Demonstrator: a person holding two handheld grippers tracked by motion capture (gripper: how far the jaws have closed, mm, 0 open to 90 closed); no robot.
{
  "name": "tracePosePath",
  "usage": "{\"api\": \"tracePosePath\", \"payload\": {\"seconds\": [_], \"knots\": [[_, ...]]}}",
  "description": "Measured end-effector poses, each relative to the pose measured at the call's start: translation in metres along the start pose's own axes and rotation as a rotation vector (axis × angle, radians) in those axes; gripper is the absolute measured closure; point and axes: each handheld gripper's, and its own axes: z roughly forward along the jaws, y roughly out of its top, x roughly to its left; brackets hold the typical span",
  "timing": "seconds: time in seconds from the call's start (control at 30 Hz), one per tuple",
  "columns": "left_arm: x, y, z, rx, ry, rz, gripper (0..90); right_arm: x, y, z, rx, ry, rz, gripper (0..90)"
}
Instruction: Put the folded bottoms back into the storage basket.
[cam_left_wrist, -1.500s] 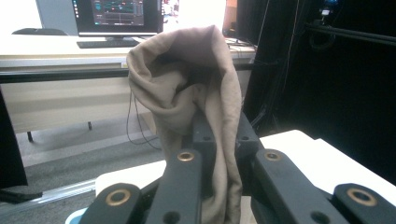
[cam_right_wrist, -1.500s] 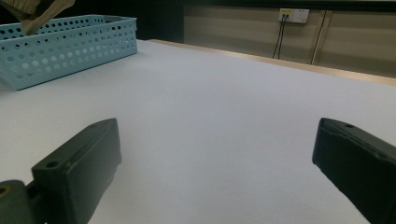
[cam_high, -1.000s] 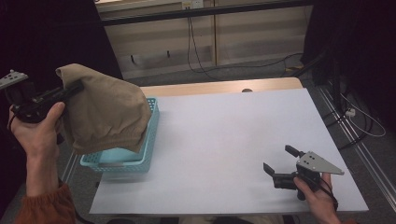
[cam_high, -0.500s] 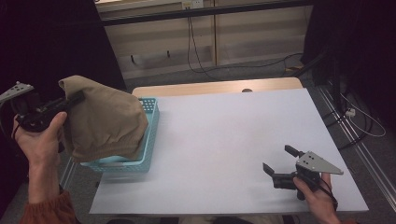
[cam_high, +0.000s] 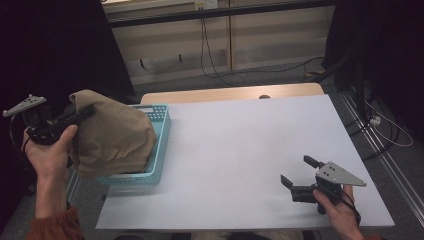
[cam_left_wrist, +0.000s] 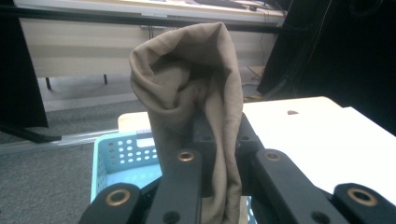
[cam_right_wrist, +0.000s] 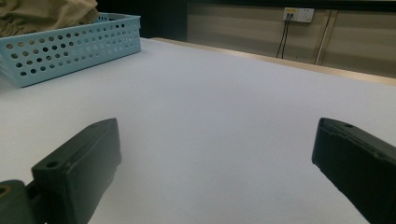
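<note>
The high view looks down over the table (cam_high: 240, 150); both tool views sit low, sharing the basket (cam_right_wrist: 70, 46).

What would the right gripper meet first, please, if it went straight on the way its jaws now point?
Probably the blue basket: the right gripper, jaws open, points across bare white table toward it. The way between looks free, though depth is hard to judge.

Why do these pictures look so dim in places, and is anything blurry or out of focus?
High view: the white table is evenly lit, while the room's left and right sides fall into darkness. Left gripper view: the brown cloth is fairly sharp and the black jaws at the bottom look soft. Right gripper view: the near jaws blur, the blue basket is clearer, and there is no strong glare.
</note>
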Motion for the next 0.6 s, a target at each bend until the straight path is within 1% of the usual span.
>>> {"api": "tracePosePath", "payload": {"seconds": [0.03,0.13,0.23,0.37,0.4,0.43,0.5,0.6], "knots": [[-0.001,0.000,0.004,0.010,-0.001,0.005,84.6,0.000,0.000,0.000,0.000,0.000,0.001,1.4],[-0.001,-0.001,0.008,0.014,-0.004,0.004,84.6,0.000,0.000,0.000,0.001,0.000,0.002,1.4],[-0.001,-0.001,0.016,0.031,-0.009,0.006,84.6,0.000,0.000,0.000,0.000,0.001,0.000,1.4],[-0.006,-0.001,0.024,0.043,-0.021,0.030,84.5,0.000,0.000,0.000,0.000,0.002,0.002,1.5],[-0.009,0.000,0.028,0.051,-0.031,0.049,84.4,0.000,0.000,0.000,-0.001,0.002,0.002,1.5],[-0.009,0.000,0.028,0.051,-0.031,0.049,84.4,0.000,0.000,0.000,-0.001,0.002,0.002,1.5],[-0.010,0.002,0.031,0.060,-0.033,0.065,84.5,0.000,0.000,0.000,0.000,0.003,0.000,1.4],[-0.009,0.004,0.039,0.071,-0.031,0.072,84.3,0.000,0.000,0.000,0.000,0.003,0.000,1.5]]}}
